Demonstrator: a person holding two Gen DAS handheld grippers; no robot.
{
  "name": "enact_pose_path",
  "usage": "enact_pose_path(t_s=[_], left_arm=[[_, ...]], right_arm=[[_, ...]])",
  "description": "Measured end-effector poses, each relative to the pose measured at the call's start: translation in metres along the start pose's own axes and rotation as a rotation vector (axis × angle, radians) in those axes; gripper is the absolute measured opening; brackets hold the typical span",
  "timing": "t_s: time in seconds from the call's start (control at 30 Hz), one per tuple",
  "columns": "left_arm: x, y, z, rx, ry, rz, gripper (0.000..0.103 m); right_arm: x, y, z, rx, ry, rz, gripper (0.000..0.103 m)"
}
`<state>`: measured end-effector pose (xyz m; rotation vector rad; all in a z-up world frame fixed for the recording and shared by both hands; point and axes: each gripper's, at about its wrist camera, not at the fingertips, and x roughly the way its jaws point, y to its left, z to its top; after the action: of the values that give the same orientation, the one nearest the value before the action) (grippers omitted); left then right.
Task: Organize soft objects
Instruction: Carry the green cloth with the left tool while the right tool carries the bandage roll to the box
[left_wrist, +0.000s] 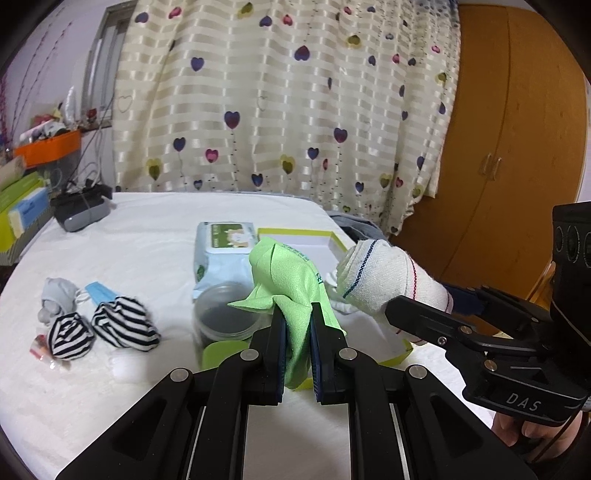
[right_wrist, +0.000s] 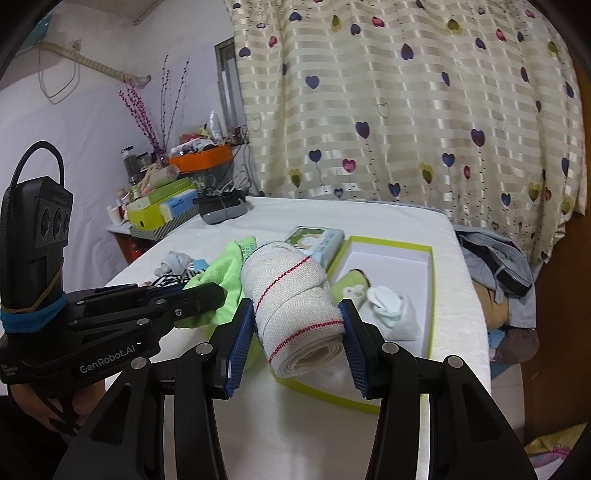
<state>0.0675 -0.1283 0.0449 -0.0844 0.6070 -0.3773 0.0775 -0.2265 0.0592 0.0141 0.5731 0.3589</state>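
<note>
cloth and bandage roll both in your grippers, carried beside the lime-edged box.

left wrist view: your left gripper (left_wrist: 298, 314) is pinched fully shut on the green cloth (left_wrist: 291, 280), which stands up between the pads above the table (left_wrist: 129, 240), in front of the wipes pack (left_wrist: 225, 243) and a round lidded jar (left_wrist: 225, 314); striped socks (left_wrist: 122, 325) and a blue mask (left_wrist: 101, 291) lie loose well off to the left. right wrist view: your right gripper (right_wrist: 297, 325) stands about half open, pads pressing both sides of the bandage roll (right_wrist: 295, 306), held over the near edge of the box (right_wrist: 430, 280), where small folded items already sit. you look mid-carry; next, i'd judge, bring each piece over the box's bare floor before letting go, one at a time so they don't tangle.
</note>
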Motion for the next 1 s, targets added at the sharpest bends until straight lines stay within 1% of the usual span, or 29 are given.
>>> enact_pose_path(t_s=[0.33, 0.63, 0.87, 1.0], left_arm=[[0.019, -0.018, 0.0, 0.024, 0.033, -0.029, 0.011], [0.041, -0.029, -0.001, 0.046, 0.07, -0.049, 0.011], [0.064, -0.039, -0.008, 0.072, 0.121, -0.101, 0.011], [0.079, -0.039, -0.011, 0.062, 0.157, -0.125, 0.011]], right_arm=[[-0.004, -0.033, -0.007, 0.059, 0.006, -0.049, 0.047], [0.003, -0.054, -0.014, 0.103, 0.028, -0.07, 0.047], [0.017, -0.069, -0.024, 0.141, 0.07, -0.096, 0.047], [0.023, -0.075, -0.028, 0.152, 0.098, -0.115, 0.047]])
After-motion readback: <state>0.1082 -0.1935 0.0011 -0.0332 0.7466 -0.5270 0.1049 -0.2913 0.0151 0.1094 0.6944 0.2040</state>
